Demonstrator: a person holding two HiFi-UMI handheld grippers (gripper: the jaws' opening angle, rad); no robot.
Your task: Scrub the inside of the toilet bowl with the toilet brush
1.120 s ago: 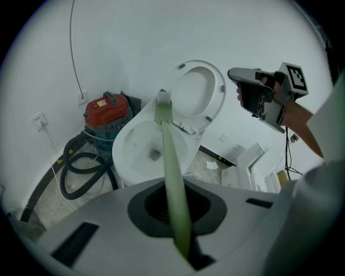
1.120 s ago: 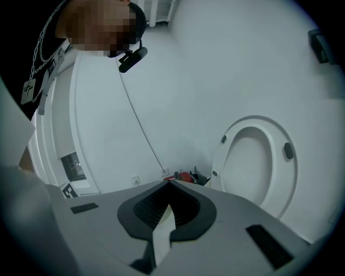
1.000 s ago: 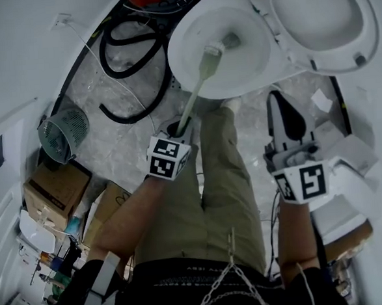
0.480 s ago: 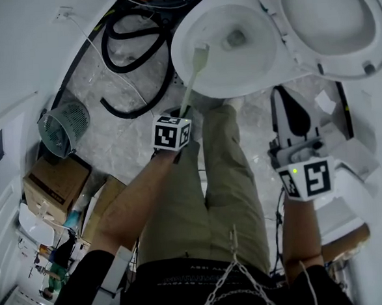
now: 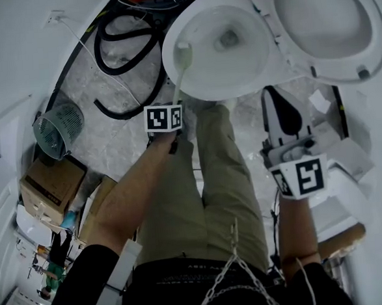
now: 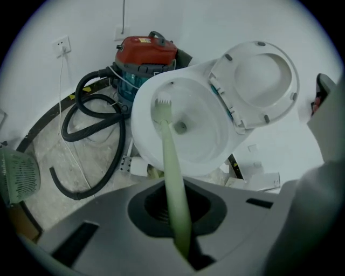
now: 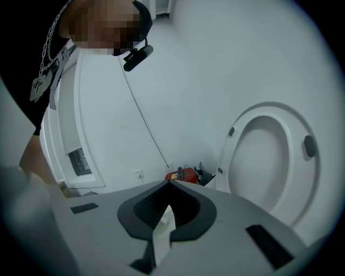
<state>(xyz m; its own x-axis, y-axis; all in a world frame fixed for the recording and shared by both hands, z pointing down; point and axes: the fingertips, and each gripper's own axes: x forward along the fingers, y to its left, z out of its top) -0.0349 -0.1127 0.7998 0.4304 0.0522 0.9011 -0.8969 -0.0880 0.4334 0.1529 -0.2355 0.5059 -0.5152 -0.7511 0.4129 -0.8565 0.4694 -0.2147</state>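
Two grippers, one working: the left gripper (image 6: 175, 213) clamped the pale-green toilet brush (image 6: 167, 156), its long handle running up-frame to the bristle head (image 5: 182, 49) on the toilet bowl's (image 5: 250, 69) left inner wall, while the right gripper (image 7: 164, 215), pinching a white scrap (image 7: 163, 229), hung lower right.

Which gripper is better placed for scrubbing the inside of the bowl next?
Left. The left gripper is shut on the toilet brush, whose head is inside the toilet bowl. The right gripper is beside the bowl, shut on a small white piece.
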